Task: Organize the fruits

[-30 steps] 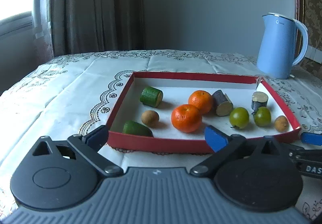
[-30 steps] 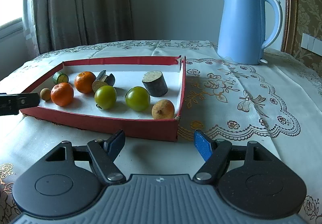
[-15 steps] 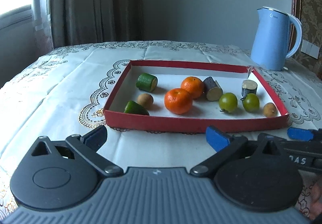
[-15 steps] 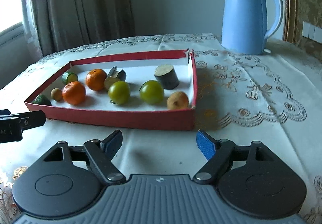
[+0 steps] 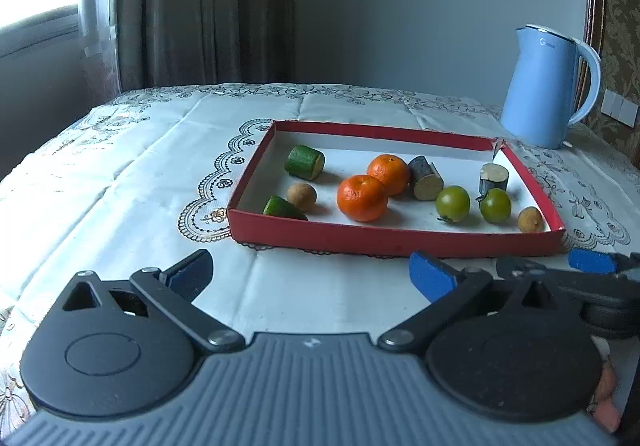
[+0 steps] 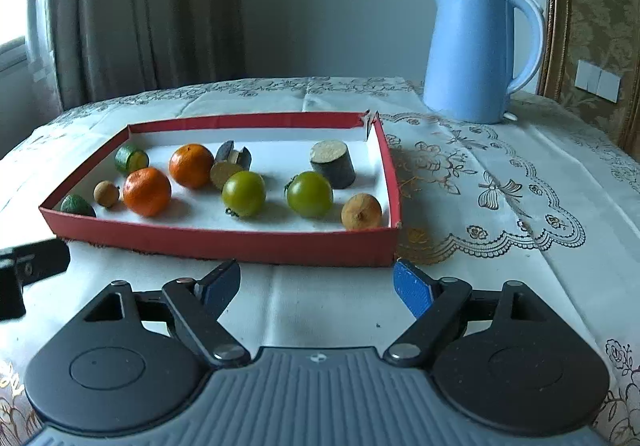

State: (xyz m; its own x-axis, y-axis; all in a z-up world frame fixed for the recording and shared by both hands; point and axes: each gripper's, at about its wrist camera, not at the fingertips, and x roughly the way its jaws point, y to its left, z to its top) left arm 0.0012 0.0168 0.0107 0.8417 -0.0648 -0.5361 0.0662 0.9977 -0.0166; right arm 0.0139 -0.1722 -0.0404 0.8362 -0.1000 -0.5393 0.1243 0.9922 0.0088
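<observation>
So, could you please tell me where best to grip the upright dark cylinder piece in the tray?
Probably across the round sides of the dark cylinder piece, coming from above: it stands on end, flat cut face up, with clear space around it.

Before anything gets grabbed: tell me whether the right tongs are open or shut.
Open. The right tongs have just been opening; their blue pads stand wide apart over bare tablecloth, nothing between them.
</observation>
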